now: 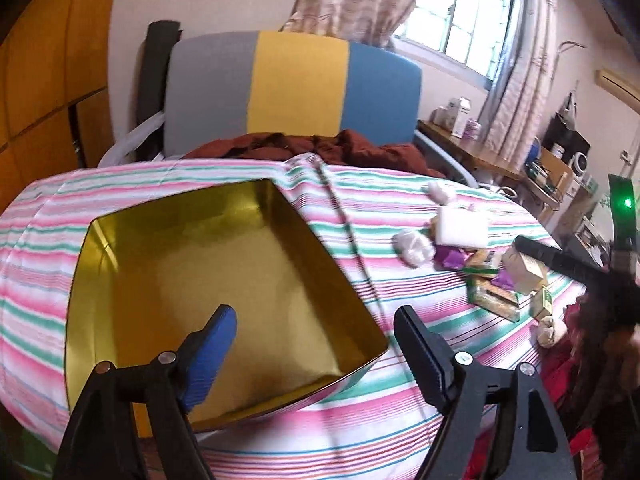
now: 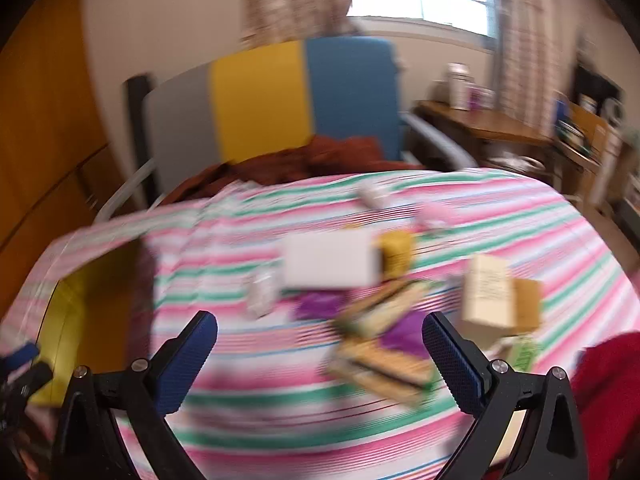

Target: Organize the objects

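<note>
An empty gold tin box (image 1: 208, 280) lies on the striped bedspread (image 1: 400, 412), directly under my open left gripper (image 1: 316, 324), which holds nothing. To its right sits a heap of small items: a white box (image 1: 464, 226), a beige carton (image 1: 524, 270), snack packets (image 1: 494, 298) and purple wrappers (image 1: 452, 258). The right wrist view is motion-blurred. There my open, empty right gripper (image 2: 320, 332) hovers just before the same heap: white box (image 2: 330, 264), beige carton (image 2: 488, 296), snack packets (image 2: 380, 364). The tin box (image 2: 76, 320) shows at the left.
A grey, yellow and blue headboard (image 1: 296, 84) stands behind a crumpled brown blanket (image 1: 320, 146). A wooden desk (image 1: 476, 152) with bottles and a window (image 1: 460, 16) are at the back right. A red garment (image 2: 608, 392) lies at the right edge.
</note>
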Demonstrator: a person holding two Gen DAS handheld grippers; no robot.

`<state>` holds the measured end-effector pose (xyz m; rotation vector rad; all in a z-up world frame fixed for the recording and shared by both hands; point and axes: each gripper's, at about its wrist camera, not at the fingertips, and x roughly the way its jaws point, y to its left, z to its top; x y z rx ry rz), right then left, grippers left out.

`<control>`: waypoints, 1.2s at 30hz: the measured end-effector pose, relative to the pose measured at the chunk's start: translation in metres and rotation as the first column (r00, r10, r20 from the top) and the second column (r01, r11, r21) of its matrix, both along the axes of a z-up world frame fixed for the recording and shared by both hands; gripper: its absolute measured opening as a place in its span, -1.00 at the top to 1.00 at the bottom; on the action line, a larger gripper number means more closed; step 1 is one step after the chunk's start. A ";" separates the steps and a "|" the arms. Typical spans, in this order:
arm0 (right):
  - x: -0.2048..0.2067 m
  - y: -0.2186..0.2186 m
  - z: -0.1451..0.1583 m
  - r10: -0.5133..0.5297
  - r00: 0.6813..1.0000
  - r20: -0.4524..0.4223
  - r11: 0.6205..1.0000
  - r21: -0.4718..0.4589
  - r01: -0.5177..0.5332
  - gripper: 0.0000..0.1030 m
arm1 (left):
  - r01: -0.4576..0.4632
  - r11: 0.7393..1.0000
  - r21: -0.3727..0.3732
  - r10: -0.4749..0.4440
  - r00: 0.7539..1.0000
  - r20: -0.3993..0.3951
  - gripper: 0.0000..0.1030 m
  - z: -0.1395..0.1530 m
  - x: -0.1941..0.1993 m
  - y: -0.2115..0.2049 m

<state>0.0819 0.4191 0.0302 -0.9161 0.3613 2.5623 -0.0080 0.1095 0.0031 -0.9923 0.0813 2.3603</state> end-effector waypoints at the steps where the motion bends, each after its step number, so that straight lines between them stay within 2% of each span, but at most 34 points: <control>1: 0.004 0.017 0.004 -0.045 0.999 -0.010 0.999 -0.004 0.044 -1.00 | 0.015 1.000 0.007 -0.015 1.000 0.004 -0.60 0.001 -0.001 0.005; 4: 0.019 0.066 0.009 -0.166 0.985 -0.039 0.986 -0.041 0.164 -1.00 | 0.047 0.999 0.005 -0.047 0.999 0.024 -0.61 0.002 -0.003 0.021; 8: 0.029 0.110 0.003 -0.264 0.962 -0.062 0.959 -0.119 0.256 -1.00 | 0.095 0.995 -0.010 -0.094 0.991 0.095 -0.61 -0.005 -0.007 0.047; 11: 0.041 0.130 -0.006 -0.306 0.947 -0.094 0.938 -0.198 0.284 -1.00 | 0.148 0.989 -0.018 -0.144 0.980 0.136 -0.61 -0.010 -0.007 0.067; 14: 0.049 0.144 -0.017 -0.324 0.937 -0.133 0.902 -0.342 0.264 -1.00 | 0.211 0.976 -0.056 -0.204 0.972 0.116 -0.60 -0.011 -0.005 0.089; 17: 0.053 0.147 -0.017 -0.336 0.929 -0.152 0.892 -0.369 0.262 -1.00 | 0.339 0.932 -0.131 -0.333 0.941 0.063 -0.61 -0.011 0.000 0.121; 19: 0.052 0.147 -0.020 -0.331 0.931 -0.153 0.884 -0.397 0.249 -1.00 | 0.403 0.893 -0.199 -0.411 0.912 0.001 -0.61 -0.009 0.005 0.145; 20: 0.051 0.147 -0.021 -0.331 0.932 -0.151 0.883 -0.398 0.249 -1.00 | 0.438 0.864 -0.248 -0.462 0.886 -0.045 -0.63 -0.007 0.009 0.159; 23: 0.050 0.147 -0.022 -0.316 0.936 -0.158 0.883 -0.411 0.228 -1.00 | 0.483 0.812 -0.327 -0.537 0.839 -0.093 -0.69 -0.007 0.007 0.188; 25: 0.050 0.148 -0.023 -0.310 0.937 -0.160 0.878 -0.425 0.219 -1.00 | 0.505 0.791 -0.345 -0.572 0.811 -0.126 -0.70 -0.005 0.002 0.207; 31: 0.054 0.153 -0.028 -0.310 0.935 -0.173 0.858 -0.475 0.197 -1.00 | 0.571 0.689 -0.446 -0.680 0.722 -0.126 -0.86 -0.018 -0.012 0.267; 33: 0.052 0.153 -0.029 -0.305 0.938 -0.166 0.856 -0.480 0.193 -1.00 | 0.589 0.638 -0.496 -0.722 0.681 -0.121 -1.00 -0.025 -0.014 0.284; 34: 0.051 0.153 -0.030 -0.299 0.940 -0.163 0.854 -0.486 0.188 -1.00 | 0.588 0.619 -0.522 -0.737 0.664 -0.127 -1.00 -0.028 -0.014 0.289; 35: 0.050 0.154 -0.031 -0.297 0.941 -0.162 0.853 -0.488 0.185 -1.00 | 0.587 0.587 -0.557 -0.759 0.639 -0.126 -1.00 -0.033 -0.015 0.298; 36: 0.050 0.153 -0.031 -0.295 0.942 -0.163 0.852 -0.490 0.182 -1.00 | 0.590 0.570 -0.573 -0.771 0.625 -0.123 -1.00 -0.036 -0.015 0.302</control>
